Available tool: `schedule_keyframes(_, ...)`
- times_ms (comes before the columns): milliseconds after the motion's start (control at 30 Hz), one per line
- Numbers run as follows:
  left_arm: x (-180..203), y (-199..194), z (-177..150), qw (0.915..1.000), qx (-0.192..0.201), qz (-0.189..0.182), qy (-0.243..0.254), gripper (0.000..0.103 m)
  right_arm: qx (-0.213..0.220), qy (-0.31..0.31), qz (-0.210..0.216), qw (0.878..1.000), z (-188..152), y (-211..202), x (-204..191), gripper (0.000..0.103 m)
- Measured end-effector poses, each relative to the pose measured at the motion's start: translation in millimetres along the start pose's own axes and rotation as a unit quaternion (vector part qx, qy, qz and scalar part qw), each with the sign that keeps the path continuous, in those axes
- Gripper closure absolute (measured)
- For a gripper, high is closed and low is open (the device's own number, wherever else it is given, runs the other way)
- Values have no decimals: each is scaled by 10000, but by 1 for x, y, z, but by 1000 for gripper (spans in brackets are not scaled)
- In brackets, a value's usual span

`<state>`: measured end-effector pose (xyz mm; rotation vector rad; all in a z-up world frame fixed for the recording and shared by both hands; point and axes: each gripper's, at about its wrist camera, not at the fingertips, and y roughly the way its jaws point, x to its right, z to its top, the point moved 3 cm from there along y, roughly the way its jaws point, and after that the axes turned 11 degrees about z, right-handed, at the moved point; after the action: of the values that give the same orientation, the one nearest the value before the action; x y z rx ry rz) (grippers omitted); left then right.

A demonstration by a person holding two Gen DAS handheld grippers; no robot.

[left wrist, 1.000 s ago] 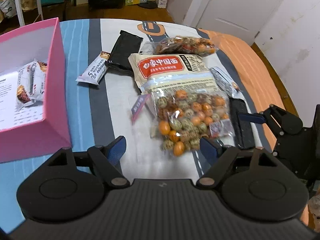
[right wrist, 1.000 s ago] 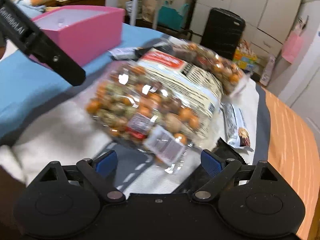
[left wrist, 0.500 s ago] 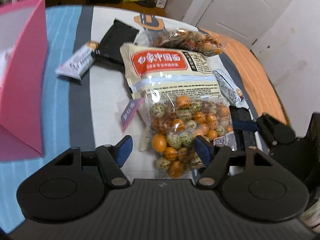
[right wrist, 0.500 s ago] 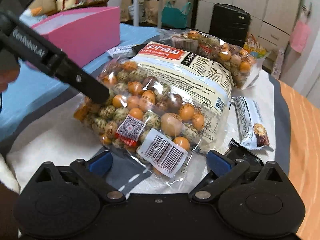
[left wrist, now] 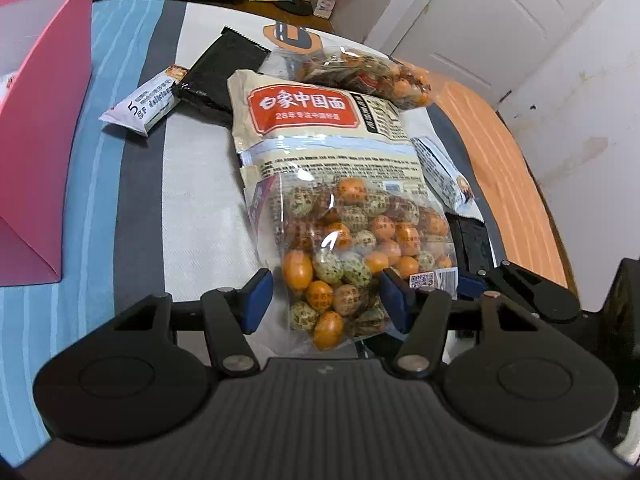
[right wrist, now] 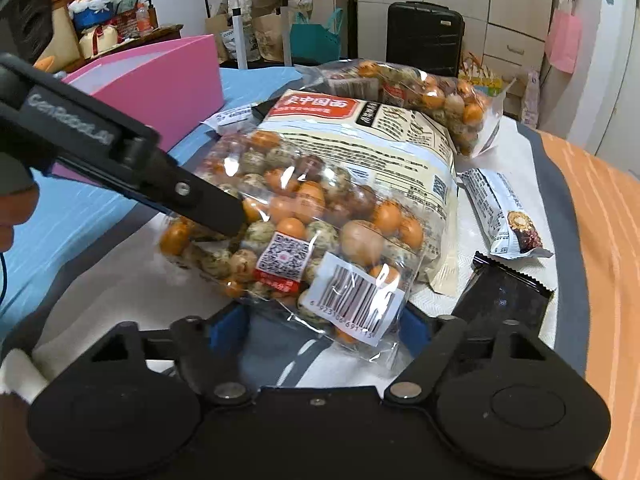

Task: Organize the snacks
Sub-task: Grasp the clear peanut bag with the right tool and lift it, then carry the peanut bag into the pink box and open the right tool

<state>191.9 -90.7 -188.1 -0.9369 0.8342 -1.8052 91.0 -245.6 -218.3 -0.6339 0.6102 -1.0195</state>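
My table (left wrist: 132, 184), covered by a striped cloth in blue, grey, white and orange, carries all the items. The large pink open-topped box (left wrist: 36, 128) stands at 9 o'clock in my left wrist view, well apart from the snacks. The cream noodle packet with the red label (left wrist: 316, 132) lies at the centre, its near end overlapped by the clear bag of orange and speckled wrapped sweets (left wrist: 352, 248). A second clear bag of similar sweets (left wrist: 368, 76) lies at 12 o'clock, touching the noodle packet's far end. A black sachet with a serrated edge (left wrist: 224, 72) and a white snack bar wrapper (left wrist: 144, 106) lie at 11 o'clock. Another white bar (right wrist: 504, 216) and another black sachet (right wrist: 504, 296) lie at 3 o'clock in my right wrist view.

My left gripper (left wrist: 326, 300) is spread wide, its blue pads either side of the near bag's end. My right gripper (right wrist: 320, 326) is likewise spread, straddling the bag's barcode corner. Neither has clamped.
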Motion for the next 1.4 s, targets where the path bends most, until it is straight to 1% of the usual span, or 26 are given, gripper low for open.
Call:
schedule_keyframes(100, 5, -6, -3, 9998, -11, 107, 136, 46, 34, -70, -120, 9999, -3, -4, -8, 31)
schedule_keyframes(167, 8, -12, -6, 9996, -45, 118, 252, 46, 65, -179, -181, 9997, -5, -7, -13, 32)
schedule_keyframes(233, 13, -19, -10, 9984, 20, 213, 523, 46, 82, -300, -248, 9992, -7, -10, -18, 32)
schedule_keyframes(333, 17, -27, -16, 9972, -45, 328, 676, 46, 52, -219, -91, 9997, -9, -16, -21, 32)
schedule_keyframes(467, 21, -40, -19, 9963, -172, 411, 736, 46, -12, -155, 16, 9999, -9, -26, -30, 32)
schedule_keyframes(667, 25, -67, -25, 9964, -228, 429, 698, 46, -149, -137, 124, 9997, -3, -47, -41, 32)
schedule_keyframes(767, 28, -82, -28, 9945, -417, 489, 822, 46, -374, -95, 234, 9990, 4, -55, -49, 32)
schedule_keyframes(833, 25, -95, -30, 9949, -436, 512, 756, 46, -433, -153, 304, 9985, 8, -62, -59, 32)
schedule_keyframes(933, 18, -114, -33, 9958, -393, 505, 648, 46, -459, -241, 434, 9977, 16, -71, -71, 32)
schedule_keyframes(1100, 6, -151, -38, 9956, -351, 593, 628, 46, -574, -526, 503, 9957, 33, -81, -99, 32)
schedule_keyframes(1300, -13, -187, -33, 9965, -306, 590, 501, 46, -596, -983, 516, 9920, 58, -93, -126, 32)
schedule_keyframes(1400, -24, -207, -26, 9961, -158, 683, 538, 46, -544, -1203, 504, 9900, 77, -95, -139, 32)
